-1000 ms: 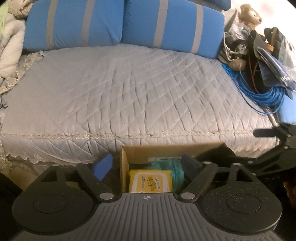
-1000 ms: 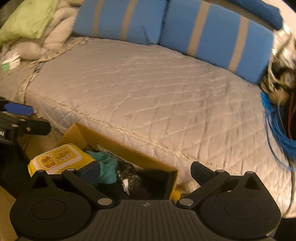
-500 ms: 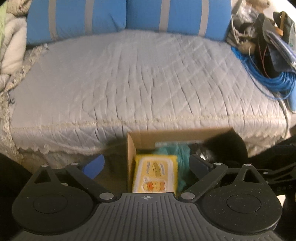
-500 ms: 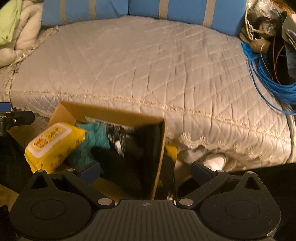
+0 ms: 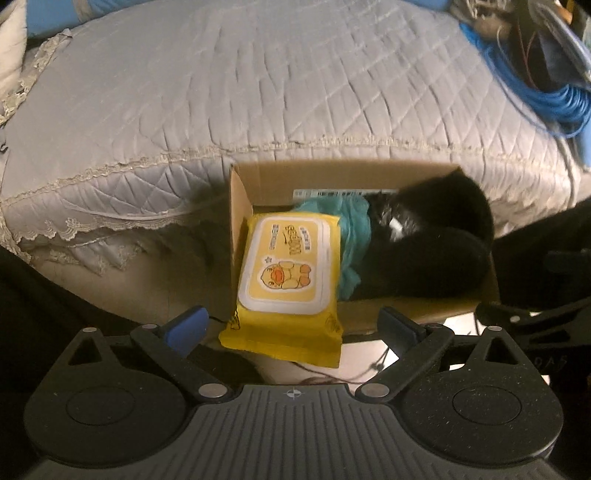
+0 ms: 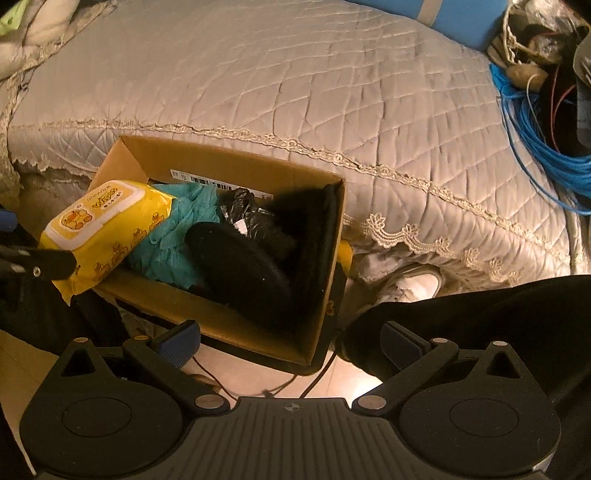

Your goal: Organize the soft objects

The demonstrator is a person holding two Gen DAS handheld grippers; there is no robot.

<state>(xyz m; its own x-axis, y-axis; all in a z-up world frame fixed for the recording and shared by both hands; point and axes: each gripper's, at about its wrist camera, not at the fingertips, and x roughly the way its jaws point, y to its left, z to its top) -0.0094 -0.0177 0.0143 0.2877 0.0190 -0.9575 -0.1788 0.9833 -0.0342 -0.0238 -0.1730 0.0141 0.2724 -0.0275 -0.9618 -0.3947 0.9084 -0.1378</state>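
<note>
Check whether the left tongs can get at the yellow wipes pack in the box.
Probably yes. The left tongs are open just short of the wipes pack, which lies on top at the box's left end, overhanging the rim, nothing covering it.

A lived-in home bedroom, judging by the quilted grey bedspread (image 5: 295, 92) with lace trim, a blue striped pillow (image 6: 443, 18), a white shoe (image 6: 413, 284) underneath, tangled blue cable (image 6: 546, 155) alongside.

Grey quilted bedspread (image 5: 295, 92) with lace trim, pale glossy floor (image 6: 354, 384), warm dim light
</note>
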